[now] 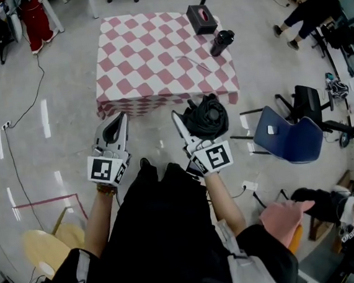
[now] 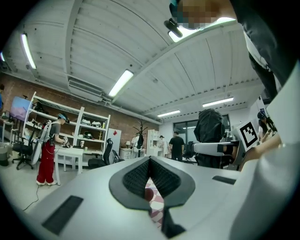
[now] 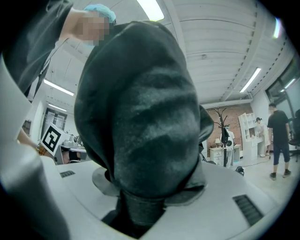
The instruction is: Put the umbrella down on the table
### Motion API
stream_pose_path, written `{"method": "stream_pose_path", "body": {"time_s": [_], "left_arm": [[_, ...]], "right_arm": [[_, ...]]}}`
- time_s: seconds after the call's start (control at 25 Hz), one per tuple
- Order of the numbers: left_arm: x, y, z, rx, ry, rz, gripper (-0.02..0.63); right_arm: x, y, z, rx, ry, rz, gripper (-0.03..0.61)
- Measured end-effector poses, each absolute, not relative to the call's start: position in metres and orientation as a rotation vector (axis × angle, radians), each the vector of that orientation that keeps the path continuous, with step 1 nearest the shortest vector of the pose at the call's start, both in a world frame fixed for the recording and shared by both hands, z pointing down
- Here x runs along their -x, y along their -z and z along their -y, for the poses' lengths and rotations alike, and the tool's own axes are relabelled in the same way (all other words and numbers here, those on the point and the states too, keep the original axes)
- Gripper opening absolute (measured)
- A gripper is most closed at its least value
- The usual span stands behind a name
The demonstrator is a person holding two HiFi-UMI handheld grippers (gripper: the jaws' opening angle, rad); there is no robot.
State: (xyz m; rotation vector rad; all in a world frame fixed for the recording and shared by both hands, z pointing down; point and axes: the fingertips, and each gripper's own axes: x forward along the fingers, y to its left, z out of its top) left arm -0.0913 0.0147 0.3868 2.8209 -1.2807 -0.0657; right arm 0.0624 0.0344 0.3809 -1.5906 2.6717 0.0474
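The right gripper (image 1: pixel 188 127) is holding a folded black umbrella (image 1: pixel 206 116), its fingers closing around the narrow neck of the bundle, while in the right gripper view the loose fabric (image 3: pixel 140 117) is bulging up above them and filling most of the picture. The left gripper (image 1: pixel 122 117) is carrying nothing, its fingers (image 2: pixel 136 176) meeting at the tips with only the checked cloth showing through the gap behind them. The umbrella is hanging in the air just short of the near edge of the table (image 1: pixel 150 59), so the put-down seems not yet begun. The umbrella is looking light and soft on the outside, with crumpled, probably slippery cloth over a stiff core, so the firm gathered part where the fingers are gripping now seems the sensible hold. The floppy canopy would likely give or slide if it were squeezed instead. At the far right of the table a dark tissue box (image 1: pixel 201 18) is standing with a slot on top, though I cannot tell whether tissues are in it. Just nearer, a dark lidded bottle (image 1: pixel 221 42) is hiding whatever it holds. The near and left parts of the cloth are lying bare, and they look the easiest place to lay the umbrella flat.
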Motion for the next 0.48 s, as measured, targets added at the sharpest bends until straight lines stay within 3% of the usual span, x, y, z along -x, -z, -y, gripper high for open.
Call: {"method": "stream_pose_path", "body": {"time_s": [0.48], "left_arm": [[0.07,-0.411,0.051,-2.784,-0.014,1.253,0.014]], "right_arm": [[-0.096,-0.4,0.023,1.647,-0.023,-2.664,0.21]]}}
